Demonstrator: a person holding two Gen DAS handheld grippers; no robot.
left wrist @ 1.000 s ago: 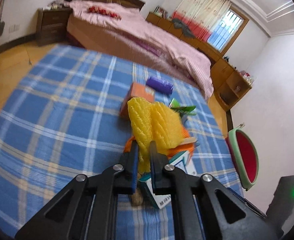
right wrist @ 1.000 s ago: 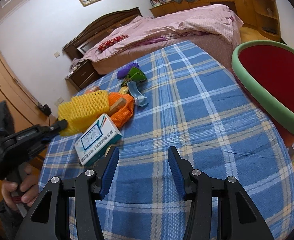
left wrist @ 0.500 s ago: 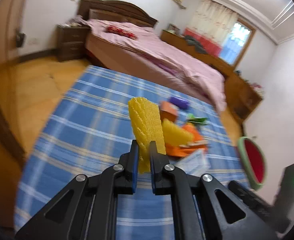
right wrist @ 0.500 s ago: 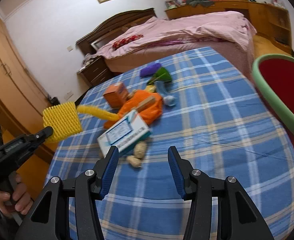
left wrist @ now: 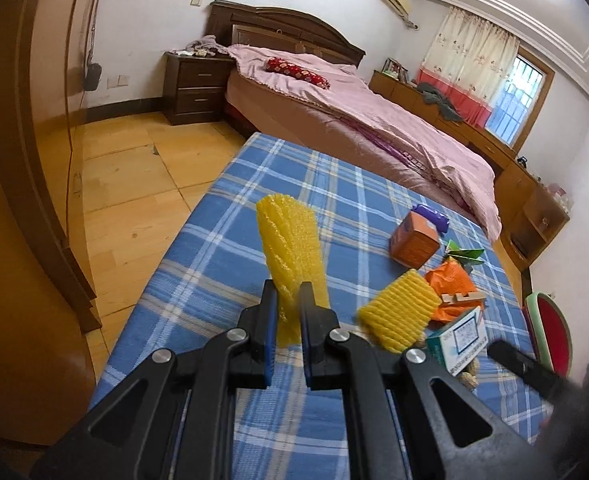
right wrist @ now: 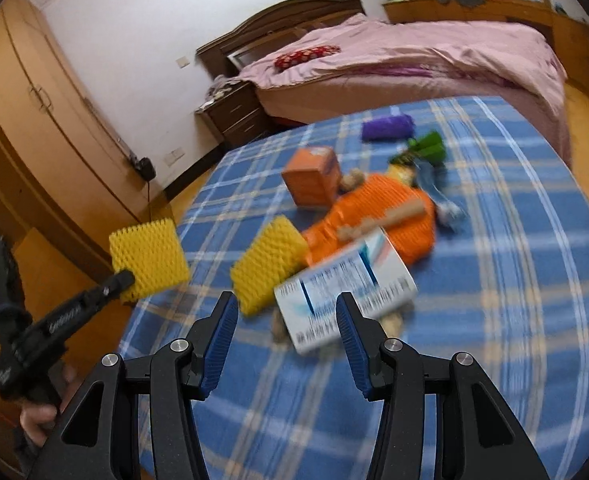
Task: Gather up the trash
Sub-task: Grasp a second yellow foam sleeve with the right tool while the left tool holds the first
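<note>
Gripping a yellow foam net (left wrist: 290,240), the left claw (left wrist: 287,300) is clenched; the right claw (right wrist: 286,312) hangs released above a white box (right wrist: 346,292); the bin (left wrist: 550,328) looks empty.

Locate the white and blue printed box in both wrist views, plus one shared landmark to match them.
Left wrist: white and blue box at lower right, on the plaid cloth, beside the loose yellow foam net.
Right wrist: same box at centre, blurred, just beyond the open right gripper.
Shared landmark: the orange carton, farther along the cloth.
</note>
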